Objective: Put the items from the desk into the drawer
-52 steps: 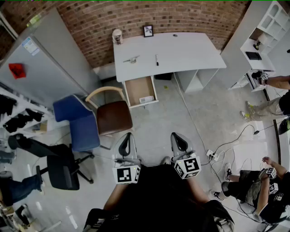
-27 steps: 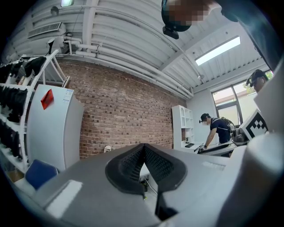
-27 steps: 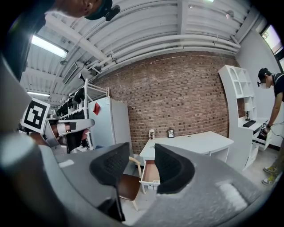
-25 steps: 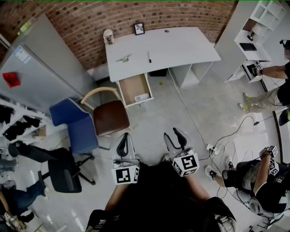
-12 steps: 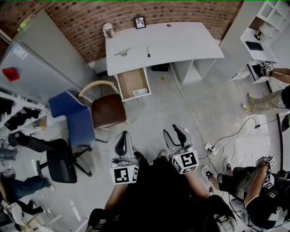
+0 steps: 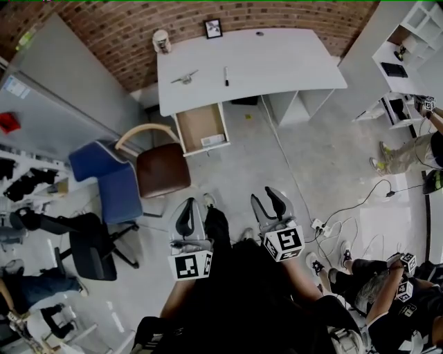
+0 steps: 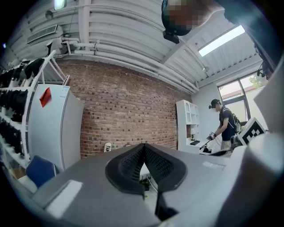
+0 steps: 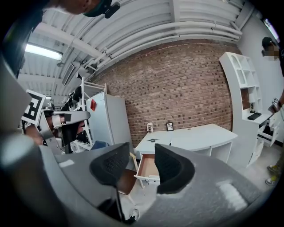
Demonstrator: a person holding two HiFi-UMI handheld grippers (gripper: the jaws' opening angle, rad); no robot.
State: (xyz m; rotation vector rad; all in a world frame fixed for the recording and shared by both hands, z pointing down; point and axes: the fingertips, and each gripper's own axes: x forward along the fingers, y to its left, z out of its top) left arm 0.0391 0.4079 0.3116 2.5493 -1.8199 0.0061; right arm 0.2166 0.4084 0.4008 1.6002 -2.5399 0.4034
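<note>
My left gripper (image 6: 185, 216) is clenched, pads together on nothing. My right gripper (image 6: 271, 202) is released, jaws apart, empty. Both sit near my body, well apart from the white desk (image 6: 291, 69). On the desk lie a pen (image 6: 225, 76), a metal tool (image 6: 184, 77), a cup (image 6: 161, 41) and a picture frame (image 6: 213, 28). The drawer (image 6: 199, 123) under the desk stands open, with a small white item (image 6: 212, 140) at its front.

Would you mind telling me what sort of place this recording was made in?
Most likely an office-style workroom or lab: a white desk stands by a brick wall with its drawer pulled open, a blue chair sits nearby, and white shelving stands to the right.
</note>
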